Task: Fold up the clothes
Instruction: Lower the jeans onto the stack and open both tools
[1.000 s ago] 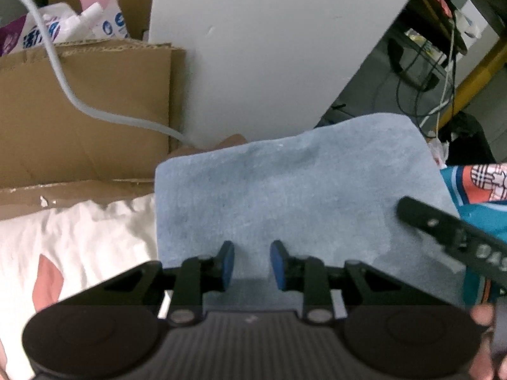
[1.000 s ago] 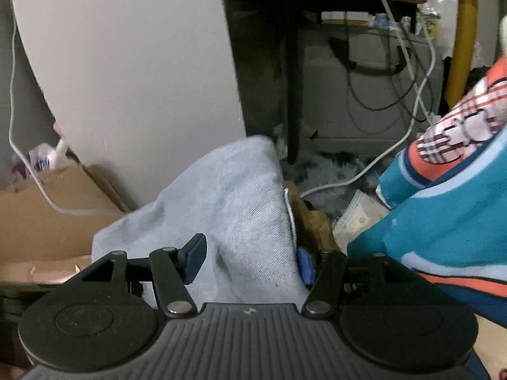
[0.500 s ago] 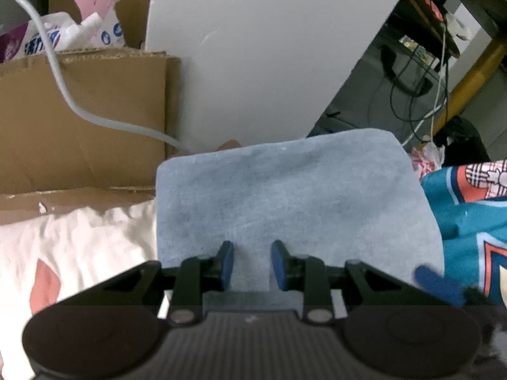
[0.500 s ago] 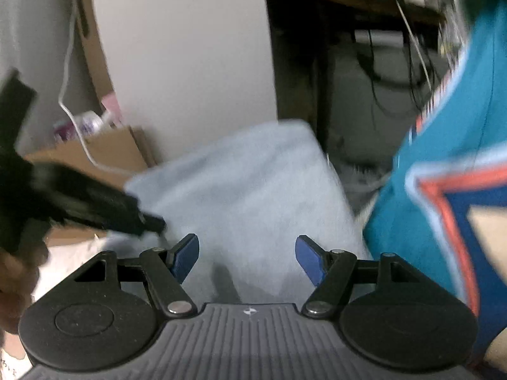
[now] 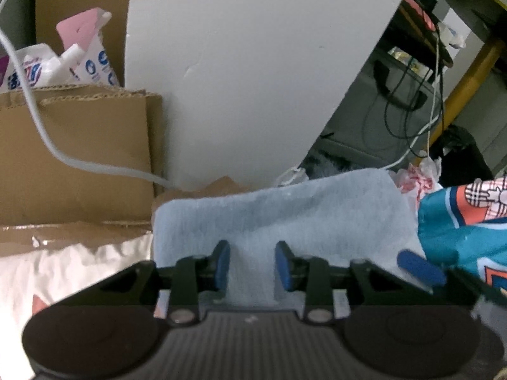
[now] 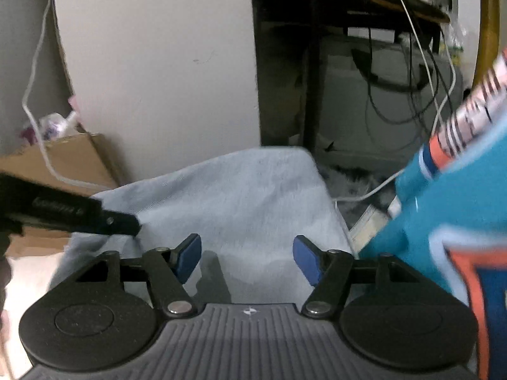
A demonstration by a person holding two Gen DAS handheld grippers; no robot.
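A folded light blue cloth (image 5: 285, 212) lies flat just ahead of my left gripper (image 5: 252, 264). Its jaws are opening, and only the flat cloth surface shows in the gap between the blue pads. My right gripper (image 6: 247, 258) hovers over the same cloth (image 6: 240, 196) with its jaws wide apart and closing, nothing pinched between them. A teal and orange shirt (image 6: 459, 209) hangs beside it on the right. In the left wrist view that shirt (image 5: 469, 237) shows beside a blue pad of the right gripper (image 5: 421, 267). One dark finger of the left gripper (image 6: 79, 215) reaches in from the left.
A white panel (image 5: 253, 63) stands behind the cloth, with a cardboard box (image 5: 79, 158) holding spray bottles (image 5: 85, 57) and a grey cable (image 5: 95, 167) to its left. A white patterned sheet (image 5: 63, 269) lies at lower left. Cables and desk legs (image 6: 396, 79) crowd the right background.
My left gripper's pads have spread wider over the blue cloth. The right gripper has dropped lower over it, and the teal shirt has shifted at its right side.
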